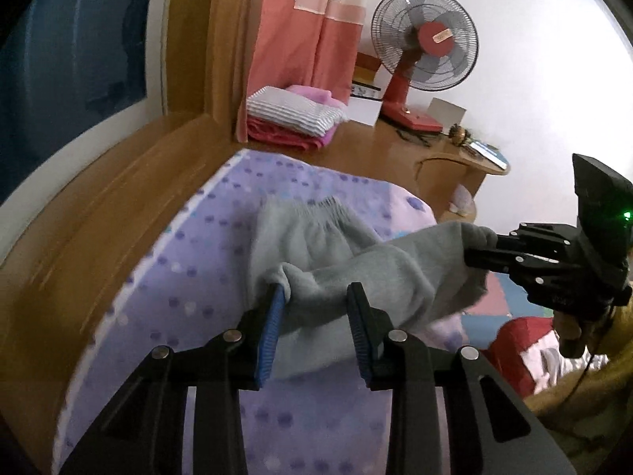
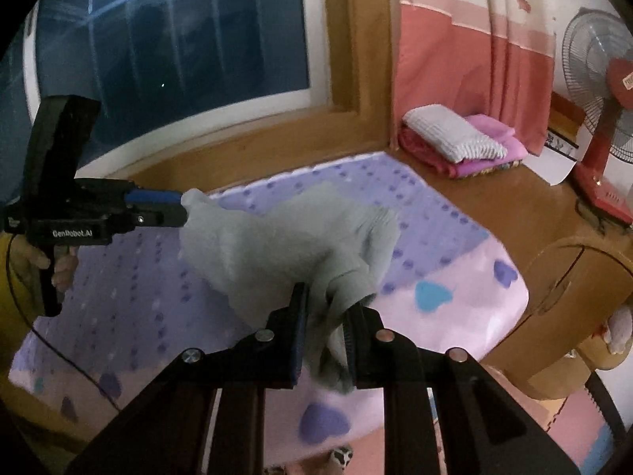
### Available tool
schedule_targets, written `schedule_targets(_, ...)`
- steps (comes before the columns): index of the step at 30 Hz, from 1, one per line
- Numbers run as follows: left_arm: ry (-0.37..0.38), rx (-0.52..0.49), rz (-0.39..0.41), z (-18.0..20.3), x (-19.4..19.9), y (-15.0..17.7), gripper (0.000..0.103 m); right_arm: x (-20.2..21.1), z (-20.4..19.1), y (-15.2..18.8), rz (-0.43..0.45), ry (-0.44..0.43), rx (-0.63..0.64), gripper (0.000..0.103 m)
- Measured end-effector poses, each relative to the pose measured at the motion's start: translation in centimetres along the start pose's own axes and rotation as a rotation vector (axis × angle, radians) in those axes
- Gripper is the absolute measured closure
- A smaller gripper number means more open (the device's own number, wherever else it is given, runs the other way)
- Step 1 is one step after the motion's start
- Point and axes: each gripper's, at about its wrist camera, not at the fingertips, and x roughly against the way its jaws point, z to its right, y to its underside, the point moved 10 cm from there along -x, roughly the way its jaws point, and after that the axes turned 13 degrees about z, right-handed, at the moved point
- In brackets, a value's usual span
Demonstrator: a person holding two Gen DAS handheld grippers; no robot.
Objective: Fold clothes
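Note:
A grey fleece garment (image 1: 316, 253) with an elastic waistband hangs stretched between both grippers above the purple dotted bed sheet (image 1: 178, 277); its waistband end still lies on the bed. In the left wrist view, my left gripper (image 1: 318, 297) is shut on one bunched end between its blue pads. The right gripper (image 1: 472, 255) grips the other end at the right, held by a hand. In the right wrist view, my right gripper (image 2: 326, 304) pinches a fold of the garment (image 2: 277, 245). The left gripper (image 2: 184, 208) holds a raised corner at the left.
A stack of folded clothes (image 1: 292, 118) (image 2: 459, 142) rests on the wooden ledge (image 1: 99, 213) beside the bed, under a pink curtain (image 2: 474, 67). A red fan (image 1: 423, 47) stands on a wooden side table (image 1: 447, 158). A dark window (image 2: 178, 47) lies behind the bed.

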Motion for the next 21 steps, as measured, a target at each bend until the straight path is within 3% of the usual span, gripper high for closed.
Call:
schedule_targets(14, -0.05, 0.002, -0.059, -3.2, -8.8, -3.4, 0.07, -8.2, 5.5, -3.6, 0.024, -0.019, -0.109, 0.088)
schedule_targets(17, -0.079, 0.018, -0.092, -4.5, -11.4, -3.0, 0.07, -11.1, 6.7, -2.9, -0.029, 0.022, -0.091, 0.088)
schedule_targets(21, -0.088, 0.109, -0.122, -6.2, -13.3, -1.5, 0.07, -15.1, 9.1, 0.6, -0.154, 0.072, -0.142, 0.088)
